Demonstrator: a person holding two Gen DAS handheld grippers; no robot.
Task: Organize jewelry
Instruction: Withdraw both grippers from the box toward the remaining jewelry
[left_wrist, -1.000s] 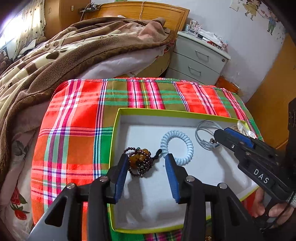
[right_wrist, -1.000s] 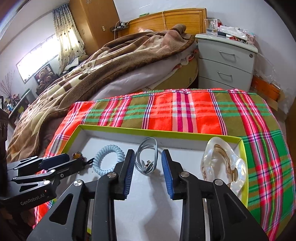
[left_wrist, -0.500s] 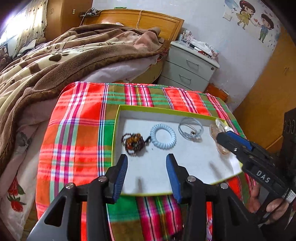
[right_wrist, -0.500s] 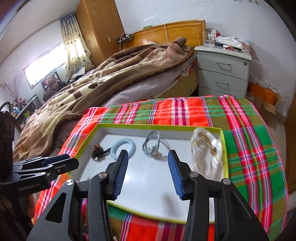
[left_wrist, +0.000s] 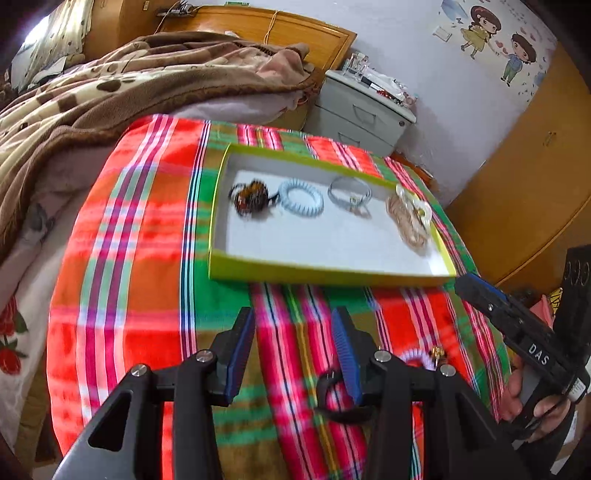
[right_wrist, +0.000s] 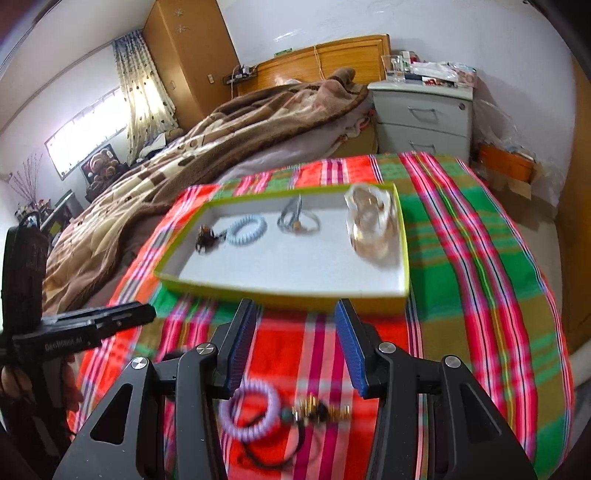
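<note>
Lilac coil band and beaded piece lie loose on the plaid desk, near your tools.
Four pieces sit spaced in the green-rimmed tray beyond; your right tool and left tool hang spread and empty, likely ready to fetch these.

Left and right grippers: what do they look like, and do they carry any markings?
Both grippers, left and right, are black angular frames with silver bolts and ribbed blue pads. The left body reads "GenRobot.AI", the right "DAS". Bare fingers show; no sleeves visible.
</note>
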